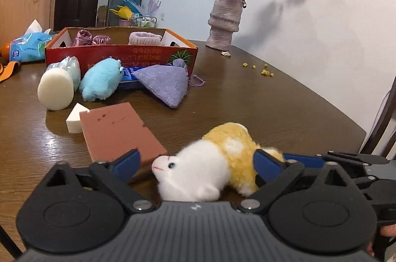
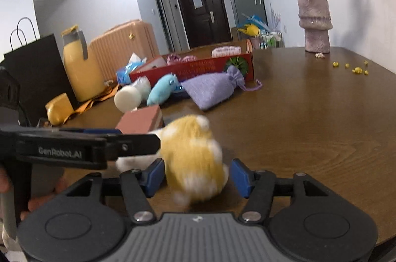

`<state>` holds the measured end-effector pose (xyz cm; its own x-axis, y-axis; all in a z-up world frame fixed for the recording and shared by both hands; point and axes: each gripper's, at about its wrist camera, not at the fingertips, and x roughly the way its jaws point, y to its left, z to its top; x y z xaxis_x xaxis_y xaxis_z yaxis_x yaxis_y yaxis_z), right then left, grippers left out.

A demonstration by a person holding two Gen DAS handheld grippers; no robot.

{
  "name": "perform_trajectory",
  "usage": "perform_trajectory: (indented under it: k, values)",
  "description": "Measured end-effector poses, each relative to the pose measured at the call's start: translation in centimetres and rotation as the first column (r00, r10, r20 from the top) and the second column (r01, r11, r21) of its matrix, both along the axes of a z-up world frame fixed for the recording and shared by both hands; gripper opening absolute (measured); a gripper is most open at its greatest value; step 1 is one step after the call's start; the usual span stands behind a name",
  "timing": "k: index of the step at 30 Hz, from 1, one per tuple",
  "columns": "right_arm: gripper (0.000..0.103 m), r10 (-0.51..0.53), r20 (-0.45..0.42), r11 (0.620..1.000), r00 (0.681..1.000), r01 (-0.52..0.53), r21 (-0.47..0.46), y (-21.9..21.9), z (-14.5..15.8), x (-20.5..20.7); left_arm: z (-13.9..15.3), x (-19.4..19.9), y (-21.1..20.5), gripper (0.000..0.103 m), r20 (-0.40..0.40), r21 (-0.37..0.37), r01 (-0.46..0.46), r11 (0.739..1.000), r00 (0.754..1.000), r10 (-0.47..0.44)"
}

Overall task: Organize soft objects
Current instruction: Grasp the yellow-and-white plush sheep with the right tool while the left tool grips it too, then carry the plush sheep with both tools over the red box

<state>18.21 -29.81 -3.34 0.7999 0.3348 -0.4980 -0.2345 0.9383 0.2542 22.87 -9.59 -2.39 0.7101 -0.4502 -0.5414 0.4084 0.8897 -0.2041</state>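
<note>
Fingers of your left gripper stand wide apart around the plush toy, with its white head lying between them and neither blue pad pressing on it. On your right gripper the fingers bracket the toy's yellow rear; the left pad looks to be brushing the fur and the right one stands clear, so nothing is clamped, though blur makes the contact hard to judge. That leaves the one plush toy resting on the bench, straddled from both ends, which reads as lining up a grasp before carrying it off. Just beyond it lie one brown foam block and one small white wedge touching its far corner. Further out, loose in front of the red box, you have one white foam cylinder, one blue plush and one purple drawstring pouch. Inside the box sit what look like three pinkish soft items already sorted, so it is probably your destination. One vase of dried roses stands well apart.
</note>
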Motion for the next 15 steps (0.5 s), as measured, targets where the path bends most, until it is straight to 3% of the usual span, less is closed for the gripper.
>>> perform_trajectory:
  k: [3, 6, 8, 10, 11, 15]
  values:
    - [0.059, -0.006, -0.007, 1.0, 1.0, 0.006, 0.028, -0.5, -0.2, 0.2, -0.3, 0.3, 0.5, 0.077, -0.048, -0.014, -0.02, 1.0, 0.999, 0.02]
    - [0.058, 0.001, -0.019, 0.999, 1.0, 0.0, 0.052, -0.7, -0.5, 0.5, -0.5, 0.3, 1.5, 0.076, -0.105, -0.045, -0.041, 0.998, 0.994, 0.036]
    - [0.048, 0.017, -0.024, 0.998, 1.0, -0.016, 0.058, -0.7, -0.7, 0.8, -0.5, 0.2, 1.9, 0.076, -0.124, -0.074, -0.03, 0.997, 0.992, 0.021]
    - [0.046, 0.026, -0.023, 0.997, 0.999, -0.024, 0.068, -0.6, -0.9, 0.8, -0.7, 0.0, 2.1, 0.068, -0.138, -0.089, -0.026, 0.996, 0.99, 0.014]
    - [0.045, 0.024, -0.021, 0.997, 0.999, -0.023, 0.067, -0.5, -0.9, 0.7, -0.9, 0.1, 2.0, 0.057, -0.148, -0.087, -0.026, 0.996, 0.989, 0.013]
    - [0.044, 0.023, -0.017, 0.998, 1.0, -0.022, 0.058, -0.4, -0.9, 0.5, -1.2, 0.1, 1.8, 0.051, -0.151, -0.099, -0.035, 0.995, 0.988, 0.02]
